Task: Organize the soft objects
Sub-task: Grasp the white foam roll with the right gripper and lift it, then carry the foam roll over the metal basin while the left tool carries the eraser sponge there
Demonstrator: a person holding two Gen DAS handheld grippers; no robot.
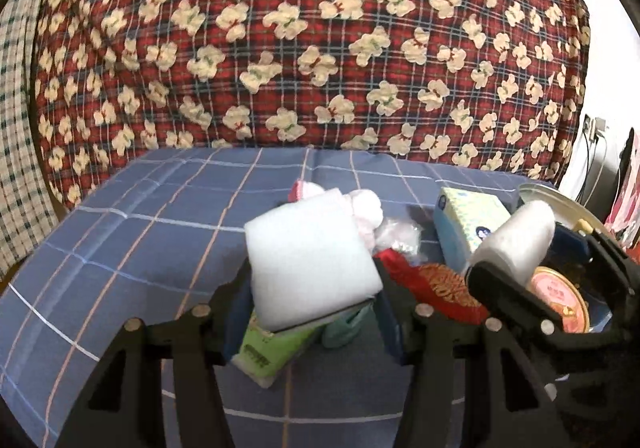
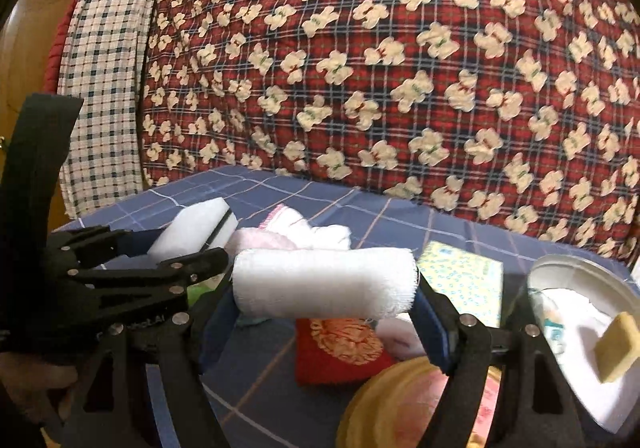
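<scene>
Left wrist: left gripper (image 1: 316, 308) clamped white foam block (image 1: 310, 260), held above green tissue pack (image 1: 268, 348); red pouch (image 1: 436, 288) to its right | Right wrist: right gripper (image 2: 324, 302) held gauze roll (image 2: 324, 284), long axis crosswise between the fingers; round tin (image 2: 576, 344) near right, yellow-lidded jar (image 2: 404, 404) below in the way.

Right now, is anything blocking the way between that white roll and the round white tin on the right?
Nothing visible blocks it. The right gripper holds the white roll raised over the bed; the open tin lies just right, with only the gripper's own finger between them.
</scene>
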